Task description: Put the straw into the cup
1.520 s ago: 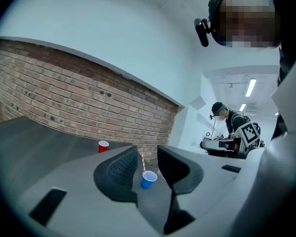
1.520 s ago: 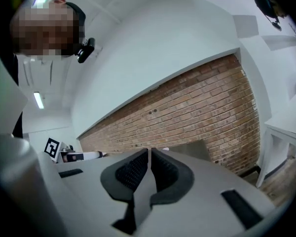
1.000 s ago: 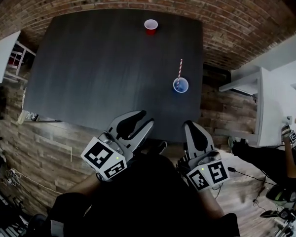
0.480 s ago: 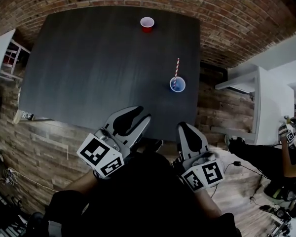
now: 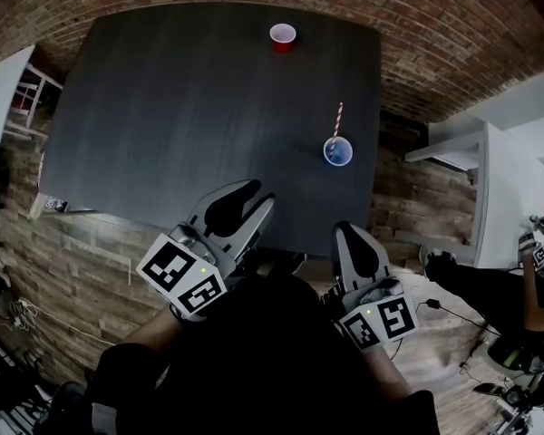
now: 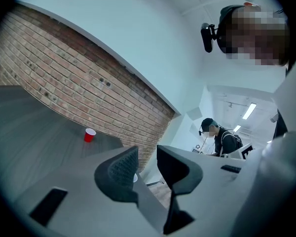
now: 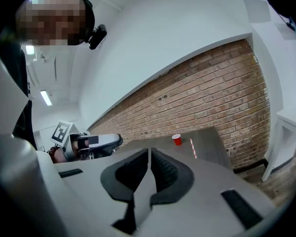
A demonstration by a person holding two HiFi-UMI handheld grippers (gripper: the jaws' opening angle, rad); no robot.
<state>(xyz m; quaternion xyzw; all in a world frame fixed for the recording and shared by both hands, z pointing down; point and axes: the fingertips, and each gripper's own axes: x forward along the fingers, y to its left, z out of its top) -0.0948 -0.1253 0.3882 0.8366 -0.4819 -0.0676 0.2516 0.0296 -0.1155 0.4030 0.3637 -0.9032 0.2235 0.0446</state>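
The straw (image 5: 337, 120) stands in the blue cup (image 5: 337, 152) at the counter's (image 5: 181, 107) 3 o'clock edge, and a red cup (image 5: 282, 36) sits at 12. At 6 o'clock, the left gripper (image 5: 265, 195) has its fingers spread and empty. The right gripper (image 5: 347, 231) has its fingers pressed together.

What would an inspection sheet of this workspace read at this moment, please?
Surface: dark table, bare but for two cups.
Job's things: striped straw stands tilted in the blue cup, near the table's right edge.
Clutter: red cup at the far edge.
Grippers: left gripper open, empty; right gripper shut, empty; both short of the table.
Cables: loose cables on the floor at left.
Surroundings: brick wall, white desk, another person at right.
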